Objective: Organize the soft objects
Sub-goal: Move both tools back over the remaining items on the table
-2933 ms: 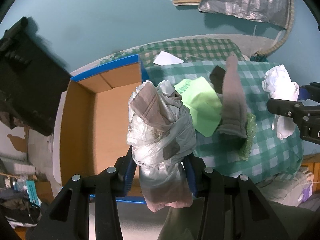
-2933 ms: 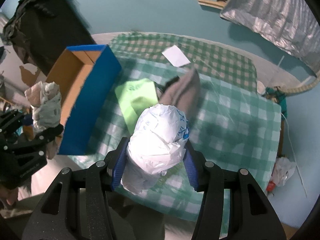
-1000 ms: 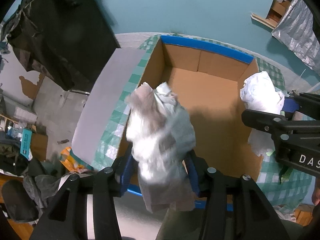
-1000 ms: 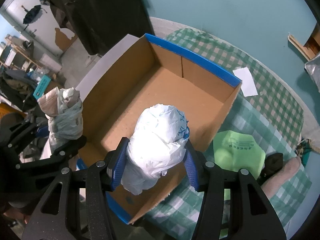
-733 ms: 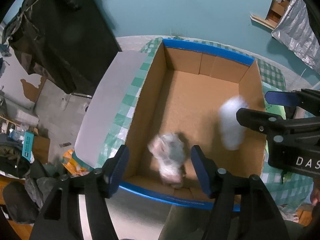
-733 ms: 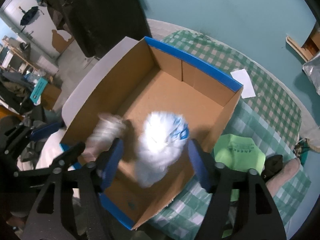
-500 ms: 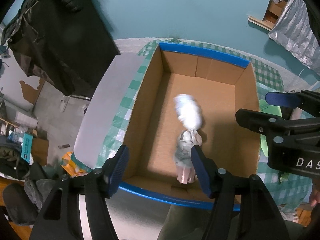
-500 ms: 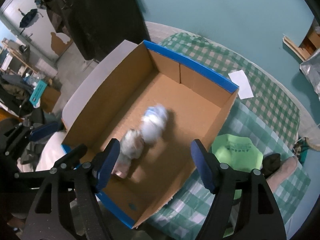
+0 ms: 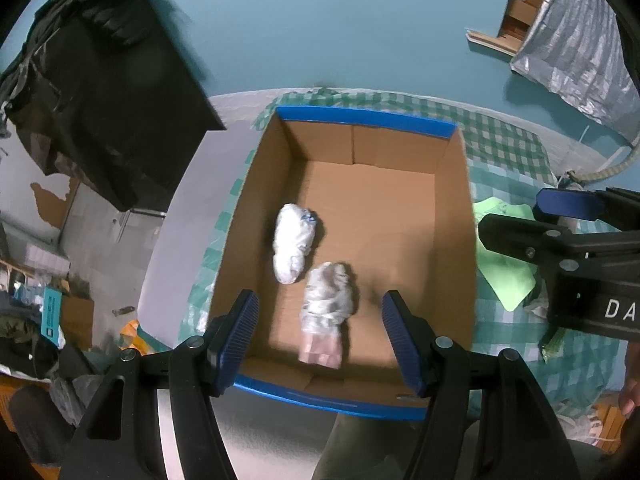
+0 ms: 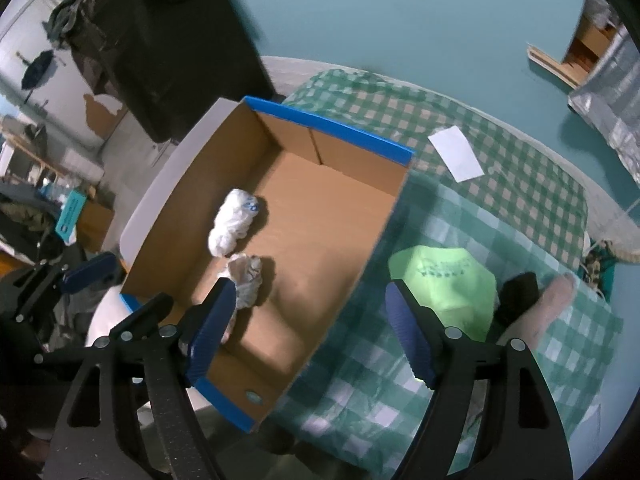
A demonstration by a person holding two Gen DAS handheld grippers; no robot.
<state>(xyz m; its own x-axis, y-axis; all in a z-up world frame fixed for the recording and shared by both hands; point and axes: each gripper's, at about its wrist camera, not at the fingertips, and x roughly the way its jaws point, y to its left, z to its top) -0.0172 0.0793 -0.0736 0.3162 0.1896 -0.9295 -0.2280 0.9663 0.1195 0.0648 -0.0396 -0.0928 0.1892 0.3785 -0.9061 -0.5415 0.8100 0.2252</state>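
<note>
An open cardboard box (image 9: 452, 184) with blue edges stands on the checked table; it also shows in the right wrist view (image 10: 352, 264). Two bundles lie on its floor: a white plastic-bag bundle (image 9: 293, 248) (image 10: 234, 227) and a grey-and-pink bundle (image 9: 327, 312) (image 10: 246, 276). My left gripper (image 9: 322, 340) is open and empty above the box's near edge. My right gripper (image 10: 310, 332) is open and empty above the box's right wall. A green cloth (image 10: 444, 288) (image 9: 505, 252) and a grey-pink sock (image 10: 548, 308) lie on the table right of the box.
A white paper (image 10: 456, 154) lies on the green checked tablecloth (image 10: 520, 208) behind the box. A dark hanging cloth (image 9: 100, 92) is at the left. The right gripper's body (image 9: 580, 264) shows at the right of the left wrist view. Clutter lies on the floor at left.
Both grippers opened over the box and dropped their bundles, which fell and came to rest on the box floor. The right gripper has shifted a little to the right.
</note>
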